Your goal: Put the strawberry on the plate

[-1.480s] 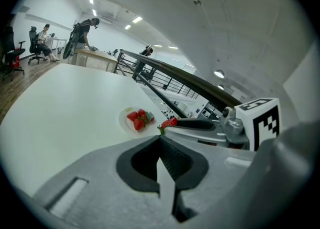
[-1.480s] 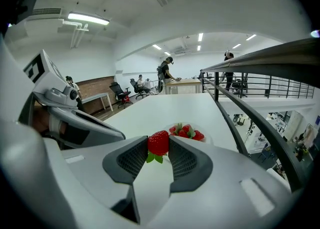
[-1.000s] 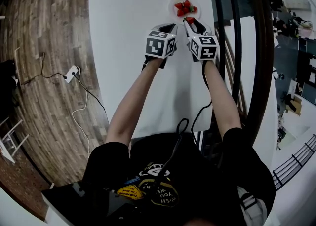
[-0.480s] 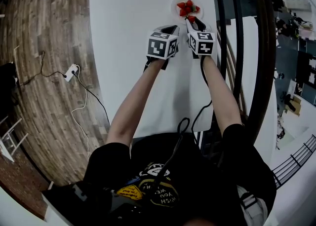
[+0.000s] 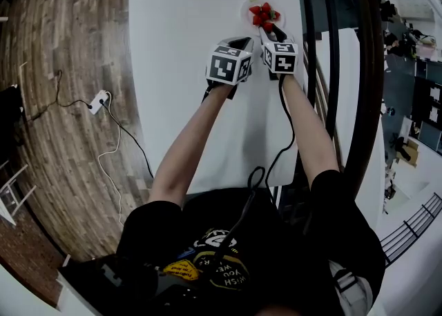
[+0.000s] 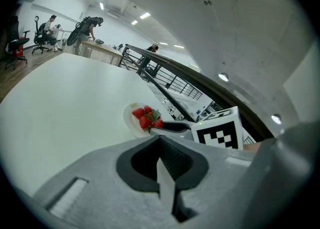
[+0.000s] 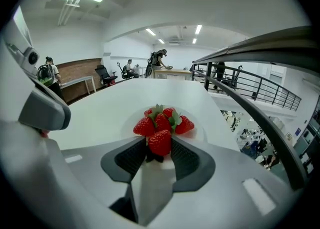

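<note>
Right gripper (image 7: 159, 149), its jaws opening, has the small red strawberry (image 7: 160, 140) between its pads at the near rim of the round white plate (image 7: 200, 132). The berry's long axis runs along the jaws, dark leafy end nearest the gripper. Beside it, the left gripper (image 6: 160, 165) is clenched on nothing. Since a second ago the right gripper has edged forward. On the plate lie more red strawberries (image 7: 162, 119). The black railing (image 5: 330, 66) crowds the right edge of the white table (image 5: 186, 45), which lies bare to the left.

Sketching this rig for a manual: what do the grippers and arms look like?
The left gripper and right gripper: light grey, dark pads, each topped by a white cube with black square markers; black cable behind the right, whose jaws are opening around a strawberry. Short black sleeves.
</note>
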Demonstrator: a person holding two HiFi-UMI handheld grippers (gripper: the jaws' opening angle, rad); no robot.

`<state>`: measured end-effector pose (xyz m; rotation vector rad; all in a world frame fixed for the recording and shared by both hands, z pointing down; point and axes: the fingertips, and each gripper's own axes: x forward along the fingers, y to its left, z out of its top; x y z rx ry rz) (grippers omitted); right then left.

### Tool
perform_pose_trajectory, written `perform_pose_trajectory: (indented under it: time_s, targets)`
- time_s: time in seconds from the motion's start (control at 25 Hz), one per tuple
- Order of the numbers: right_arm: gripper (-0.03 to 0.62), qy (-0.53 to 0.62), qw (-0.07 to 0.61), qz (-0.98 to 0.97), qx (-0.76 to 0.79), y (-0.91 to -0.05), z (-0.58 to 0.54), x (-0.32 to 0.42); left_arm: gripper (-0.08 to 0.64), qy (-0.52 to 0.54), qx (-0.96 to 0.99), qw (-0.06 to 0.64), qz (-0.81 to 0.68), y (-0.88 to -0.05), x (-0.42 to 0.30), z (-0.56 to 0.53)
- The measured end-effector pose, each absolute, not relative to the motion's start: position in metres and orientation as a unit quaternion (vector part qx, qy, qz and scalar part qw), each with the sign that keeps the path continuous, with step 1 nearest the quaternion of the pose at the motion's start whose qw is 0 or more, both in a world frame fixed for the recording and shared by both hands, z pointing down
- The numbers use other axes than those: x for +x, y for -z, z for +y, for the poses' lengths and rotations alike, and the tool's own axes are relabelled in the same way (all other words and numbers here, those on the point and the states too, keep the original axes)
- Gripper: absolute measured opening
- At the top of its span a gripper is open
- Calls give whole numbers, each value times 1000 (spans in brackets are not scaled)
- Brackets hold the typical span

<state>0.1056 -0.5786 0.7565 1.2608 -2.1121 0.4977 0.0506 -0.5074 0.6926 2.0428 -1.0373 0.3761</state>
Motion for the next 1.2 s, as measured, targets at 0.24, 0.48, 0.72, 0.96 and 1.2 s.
perform_pose_trajectory:
  time_s: [0.24, 0.48, 0.72, 0.96, 1.2]
  targets:
    - [179, -185, 298, -803, 482, -737, -567, 110, 3, -145, 807, 401, -409, -683, 47, -488]
    - [115, -169, 249, -818, 490, -686, -527, 113, 3, -130, 806, 402, -415, -665, 44, -453]
    - [56, -143, 188, -840, 489, -604, -469, 114, 3, -108, 828, 350, -424, -599, 44, -425]
    - [17, -114, 119, -851, 499, -512, -397, 128, 3, -81, 852, 280, -434, -517, 46, -373]
    - [6, -91, 82, -853, 507, -451, -323, 152, 3, -57, 867, 231, -437, -458, 54, -307]
